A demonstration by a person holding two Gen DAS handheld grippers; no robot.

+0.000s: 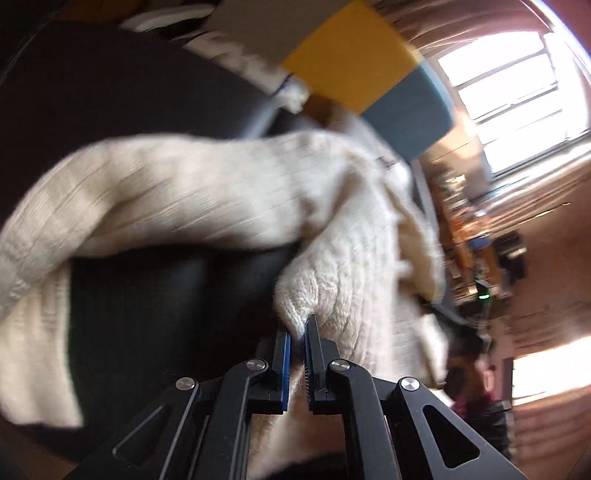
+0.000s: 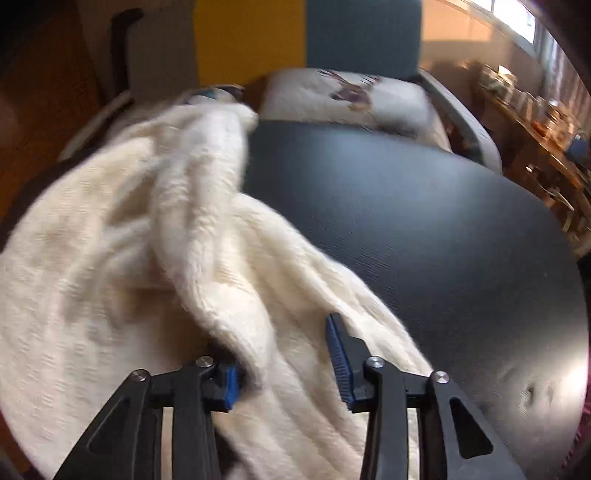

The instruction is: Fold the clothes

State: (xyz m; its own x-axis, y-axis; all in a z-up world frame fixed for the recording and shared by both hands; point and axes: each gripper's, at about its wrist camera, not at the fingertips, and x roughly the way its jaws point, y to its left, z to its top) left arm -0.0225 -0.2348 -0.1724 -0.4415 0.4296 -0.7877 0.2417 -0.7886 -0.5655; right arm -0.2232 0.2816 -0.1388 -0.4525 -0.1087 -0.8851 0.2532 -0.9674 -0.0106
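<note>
- Gripping a bunched fold of the cream knit sweater (image 1: 229, 192), the left gripper (image 1: 298, 334) had its jaws clamped nearly together, with wool pinched between the blue pads; the right gripper (image 2: 284, 354) stood spread wide, grasping nothing, though a ridge of the same sweater (image 2: 155, 229) ran between its fingers.
- Beneath and ahead of both grippers lay the dark round table (image 2: 424, 229), matte with a fine grain, bare to the right of the right gripper.
- Draped over that table, the sweater was the largest soft thing in view: thick, fuzzy, ribbed and cable-patterned, heaped to the left of the right gripper and stretching away ahead of the left one, where one long part, perhaps a sleeve, swung off to the left.
- Beyond the table, further ahead of the right gripper, sat a pale cushion (image 2: 343, 99) with a darker printed motif, resting on a chair with a teal back (image 2: 364, 33).
- Judging by this, the step in hand was the early gathering or spreading of the garment, well before any neat fold.
- Next, the right gripper would probably need to close on the ridge between its fingers, so that both could pull the bulky knit flat; such loose wool would likely sag and stretch.
</note>
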